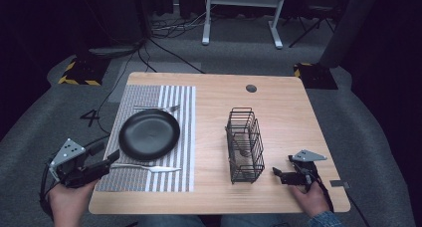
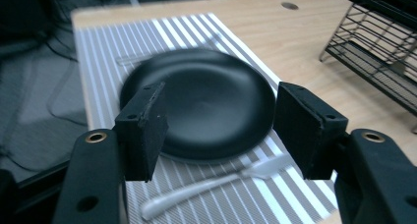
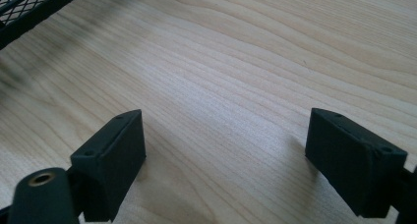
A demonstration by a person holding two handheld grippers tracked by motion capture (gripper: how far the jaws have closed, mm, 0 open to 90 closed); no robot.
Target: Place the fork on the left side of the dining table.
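A black plate (image 1: 149, 134) (image 2: 211, 98) lies on a striped placemat (image 1: 181, 107) (image 2: 98, 52) on the left half of the wooden table (image 1: 288, 112). A pale utensil (image 1: 149, 167) (image 2: 216, 182) lies on the mat along the plate's near side. My left gripper (image 1: 113, 160) (image 2: 221, 121) sits at the table's left front edge, pointing at the plate and utensil. Its jaws are open with nothing between them. At the right front, my right gripper (image 1: 276, 173) (image 3: 226, 145) rests low over bare wood, open and holding nothing.
A fork (image 1: 157, 108) lies on the mat behind the plate. A black wire basket (image 1: 245, 145) (image 2: 378, 42) (image 3: 29, 8) stands at mid-table, just left of my right gripper. A round cable hole (image 1: 251, 88) is near the far edge.
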